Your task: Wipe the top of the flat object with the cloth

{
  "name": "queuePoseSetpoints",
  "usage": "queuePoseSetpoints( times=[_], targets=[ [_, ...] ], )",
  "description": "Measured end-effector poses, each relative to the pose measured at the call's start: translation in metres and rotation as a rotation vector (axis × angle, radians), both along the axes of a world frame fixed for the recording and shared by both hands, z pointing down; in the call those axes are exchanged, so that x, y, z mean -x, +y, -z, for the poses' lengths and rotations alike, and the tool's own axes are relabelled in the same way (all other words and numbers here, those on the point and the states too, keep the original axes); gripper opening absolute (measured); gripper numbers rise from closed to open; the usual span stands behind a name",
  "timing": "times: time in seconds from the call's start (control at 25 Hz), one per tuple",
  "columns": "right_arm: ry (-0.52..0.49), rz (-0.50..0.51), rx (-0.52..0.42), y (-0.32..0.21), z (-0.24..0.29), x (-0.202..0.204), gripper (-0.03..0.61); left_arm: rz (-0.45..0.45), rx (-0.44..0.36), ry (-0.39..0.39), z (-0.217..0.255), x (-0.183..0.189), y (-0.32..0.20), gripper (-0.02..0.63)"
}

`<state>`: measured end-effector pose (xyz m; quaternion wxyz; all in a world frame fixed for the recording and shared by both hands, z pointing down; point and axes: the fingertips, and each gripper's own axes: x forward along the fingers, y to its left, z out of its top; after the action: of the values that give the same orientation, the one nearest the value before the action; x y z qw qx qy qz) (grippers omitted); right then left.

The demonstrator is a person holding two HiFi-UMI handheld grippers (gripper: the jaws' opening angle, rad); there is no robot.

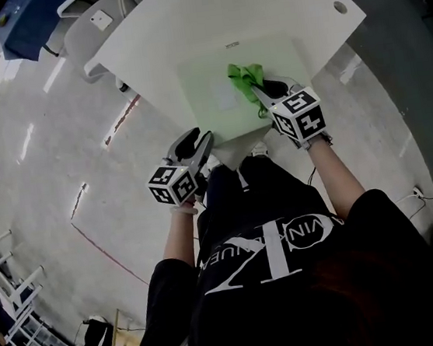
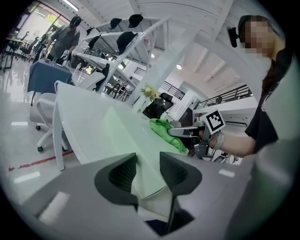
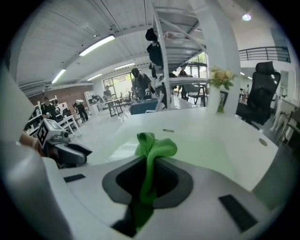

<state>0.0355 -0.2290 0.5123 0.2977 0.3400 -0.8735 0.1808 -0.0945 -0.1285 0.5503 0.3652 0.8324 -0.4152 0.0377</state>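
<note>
A pale green flat board (image 1: pixel 219 101) lies on the white table (image 1: pixel 182 23), its near corner over the table's edge. My right gripper (image 1: pixel 269 91) is shut on a bright green cloth (image 1: pixel 246 78), which rests bunched on the board's right part. In the right gripper view the cloth (image 3: pixel 157 147) is pinched between the jaws of my right gripper (image 3: pixel 150 164) and bulges out ahead. My left gripper (image 1: pixel 197 145) sits at the board's near left corner. In its own view the board (image 2: pixel 126 136) fills the gap of my left gripper (image 2: pixel 147 171); whether the pads touch it is unclear.
A white chair (image 1: pixel 93 27) stands beyond the table's far left side. The tabletop has a cable hole (image 1: pixel 339 7) at far right and a small label (image 1: pixel 232 44) past the board. A flower vase (image 3: pixel 220 89) stands further back. The person's body is close against the near edge.
</note>
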Motion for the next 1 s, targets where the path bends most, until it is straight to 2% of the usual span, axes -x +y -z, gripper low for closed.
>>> queuePoseSetpoints(
  times=[0.32, 0.52, 0.68, 0.8, 0.92, 1.0],
  targets=[
    [0.116, -0.186, -0.033, -0.023, -0.001, -0.109, 0.034, 0.003, 0.009, -0.003, 0.0, -0.002, 0.001, 0.167],
    [0.147, -0.279, -0.041, -0.028, -0.001, -0.147, 0.034, 0.001, 0.017, 0.001, 0.0, -0.001, 0.0, 0.167],
    [0.155, -0.303, -0.052, -0.028, -0.003, -0.15, 0.034, 0.006, 0.019, 0.015, 0.0, 0.0, 0.0, 0.167],
    [0.167, -0.294, -0.096, -0.028, 0.006, -0.149, 0.034, 0.022, 0.011, 0.057, 0.007, -0.002, 0.0, 0.176],
    [0.096, -0.215, -0.165, -0.013, 0.033, -0.119, 0.034, 0.077, -0.016, 0.104, 0.016, 0.006, -0.005, 0.179],
    [0.023, -0.131, -0.149, 0.004, 0.039, -0.082, 0.034, 0.126, -0.027, 0.133, 0.017, 0.02, -0.015, 0.179]
  ],
)
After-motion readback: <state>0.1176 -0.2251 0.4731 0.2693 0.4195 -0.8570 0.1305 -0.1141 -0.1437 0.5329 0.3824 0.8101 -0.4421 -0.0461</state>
